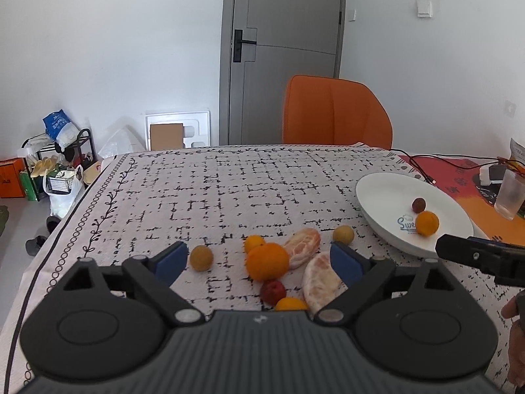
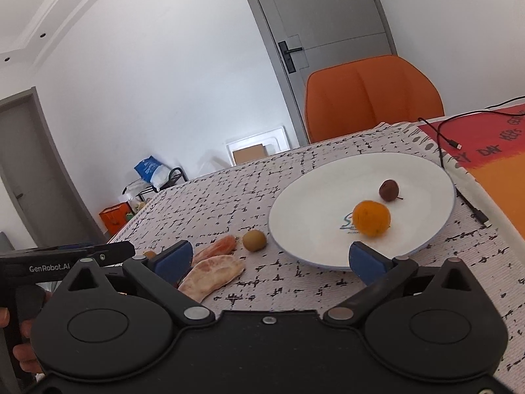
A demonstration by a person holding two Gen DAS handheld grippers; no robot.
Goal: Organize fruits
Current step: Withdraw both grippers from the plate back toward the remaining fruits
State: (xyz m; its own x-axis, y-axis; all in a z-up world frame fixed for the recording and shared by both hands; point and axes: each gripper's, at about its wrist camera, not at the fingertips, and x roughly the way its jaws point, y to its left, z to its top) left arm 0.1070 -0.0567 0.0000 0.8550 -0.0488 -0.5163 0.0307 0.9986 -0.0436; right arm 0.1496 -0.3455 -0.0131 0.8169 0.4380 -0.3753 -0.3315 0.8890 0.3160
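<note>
Patterned tablecloth [image 1: 229,180], loose fruits [image 1: 267,261], white plate [image 2: 311,203], left claw [image 1: 259,257] spread empty, right claw [image 2: 269,259] spread empty

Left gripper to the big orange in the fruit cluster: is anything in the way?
Nothing visible blocks it. The left gripper is open, and the big orange lies between its fingers. A red fruit and a peeled segment lie close beside it and may get nudged.

place: home dining room | signs: patterned cloth on worktop [image 1: 229,180], orange chair [image 1: 334,115], grey door [image 1: 282,49], shoe rack [image 1: 62,157] with slippers and bags
</note>
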